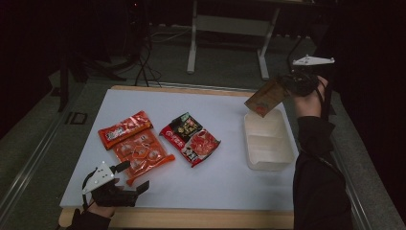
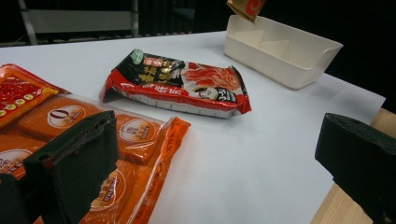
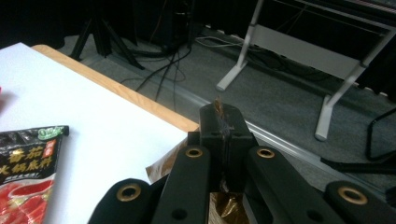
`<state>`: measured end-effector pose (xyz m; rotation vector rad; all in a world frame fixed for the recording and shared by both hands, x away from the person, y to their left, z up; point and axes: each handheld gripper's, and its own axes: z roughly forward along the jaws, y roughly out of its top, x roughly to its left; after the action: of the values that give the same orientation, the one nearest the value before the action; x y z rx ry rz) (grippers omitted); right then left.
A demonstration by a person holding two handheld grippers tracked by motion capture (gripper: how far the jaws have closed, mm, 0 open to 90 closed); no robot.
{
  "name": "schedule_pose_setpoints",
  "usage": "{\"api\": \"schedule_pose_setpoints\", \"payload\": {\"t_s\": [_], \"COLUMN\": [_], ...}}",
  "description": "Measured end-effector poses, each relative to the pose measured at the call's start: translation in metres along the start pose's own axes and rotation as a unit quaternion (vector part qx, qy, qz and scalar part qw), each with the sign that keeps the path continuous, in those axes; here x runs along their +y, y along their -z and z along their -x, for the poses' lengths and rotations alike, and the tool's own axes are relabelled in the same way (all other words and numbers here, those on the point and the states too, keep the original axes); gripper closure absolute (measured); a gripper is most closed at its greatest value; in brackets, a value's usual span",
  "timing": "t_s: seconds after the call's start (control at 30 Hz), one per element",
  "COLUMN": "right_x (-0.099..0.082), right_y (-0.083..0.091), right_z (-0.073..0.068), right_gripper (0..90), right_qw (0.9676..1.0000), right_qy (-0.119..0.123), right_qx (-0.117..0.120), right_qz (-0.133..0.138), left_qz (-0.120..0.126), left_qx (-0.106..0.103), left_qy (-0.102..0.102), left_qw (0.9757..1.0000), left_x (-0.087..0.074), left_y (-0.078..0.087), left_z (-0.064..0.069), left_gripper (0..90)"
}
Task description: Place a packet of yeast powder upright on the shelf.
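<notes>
**Brown packet held over the bin**

A white table (image 1: 143,103) stands on grey carpet in a dark room.

The cream bin (image 1: 268,155) sits at its right.

Above the bin's far end, the right gripper (image 1: 291,86) is clamped on a brown packet (image 1: 264,99) by its top edge. The packet looks light, floppy and slick; an edge pinch suits it.

The left gripper (image 1: 131,176) rests with jaws apart by the orange packs (image 1: 136,151).
</notes>
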<state>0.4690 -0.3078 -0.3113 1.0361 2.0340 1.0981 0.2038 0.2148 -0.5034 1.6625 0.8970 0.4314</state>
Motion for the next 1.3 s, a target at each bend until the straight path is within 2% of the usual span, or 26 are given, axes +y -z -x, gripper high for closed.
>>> {"api": "schedule_pose_setpoints", "payload": {"t_s": [0.03, 0.07, 0.13, 0.33, 0.47, 0.5, 0.57, 0.7, 0.97, 1.17, 1.3], "right_x": [-0.002, -0.003, -0.007, -0.018, -0.027, -0.028, -0.031, -0.037, -0.052, -0.060, -0.061], "right_y": [-0.002, -0.004, -0.007, -0.012, -0.016, -0.017, -0.019, -0.027, -0.046, -0.054, -0.058], "right_z": [0.002, 0.004, 0.007, 0.011, 0.011, 0.011, 0.010, 0.007, -0.005, -0.010, -0.017], "right_gripper": [89.7, 89.7, 89.7, 89.6, 89.6, 89.5, 89.5, 89.4, 89.3, 88.9, 85.5], "right_qw": [1.0000, 1.0000, 1.0000, 0.9999, 0.9997, 0.9996, 0.9992, 0.9978, 0.9939, 0.9929, 0.9916], "right_qy": [-0.006, -0.003, -0.005, -0.002, 0.006, 0.008, 0.017, 0.019, 0.018, -0.005, -0.007], "right_qx": [0.006, -0.002, 0.002, 0.004, 0.007, 0.015, 0.012, 0.038, 0.071, 0.093, 0.103], "right_qz": [0.002, 0.002, 0.002, -0.012, -0.024, -0.025, -0.035, -0.051, -0.082, -0.075, -0.078], "left_qz": [-0.001, 0.000, -0.001, -0.002, -0.002, -0.002, -0.001, -0.001, -0.001, -0.001, -0.001], "left_qx": [0.001, 0.001, 0.002, 0.002, 0.001, 0.001, 0.001, 0.000, 0.000, -0.001, -0.002], "left_qy": [-0.001, 0.000, 0.001, 0.004, 0.005, 0.004, 0.005, 0.006, 0.006, 0.006, 0.006], "left_qw": [1.0000, 1.0000, 1.0000, 1.0000, 1.0000, 1.0000, 1.0000, 1.0000, 1.0000, 1.0000, 1.0000], "left_x": [0.000, 0.000, 0.000, -0.001, -0.001, -0.001, -0.001, -0.001, -0.001, -0.001, -0.001], "left_y": [0.000, 0.000, 0.001, 0.000, 0.000, 0.000, 0.000, 0.000, 0.000, 0.001, 0.000], "left_z": [0.000, 0.000, 0.000, 0.000, 0.000, 0.000, 0.000, 0.000, 0.000, 0.000, 0.000], "left_gripper": [0.0, 0.0, 0.0, 0.0, 0.0, 0.0, 0.0, 0.0, 0.0, 0.0, 0.0]}}
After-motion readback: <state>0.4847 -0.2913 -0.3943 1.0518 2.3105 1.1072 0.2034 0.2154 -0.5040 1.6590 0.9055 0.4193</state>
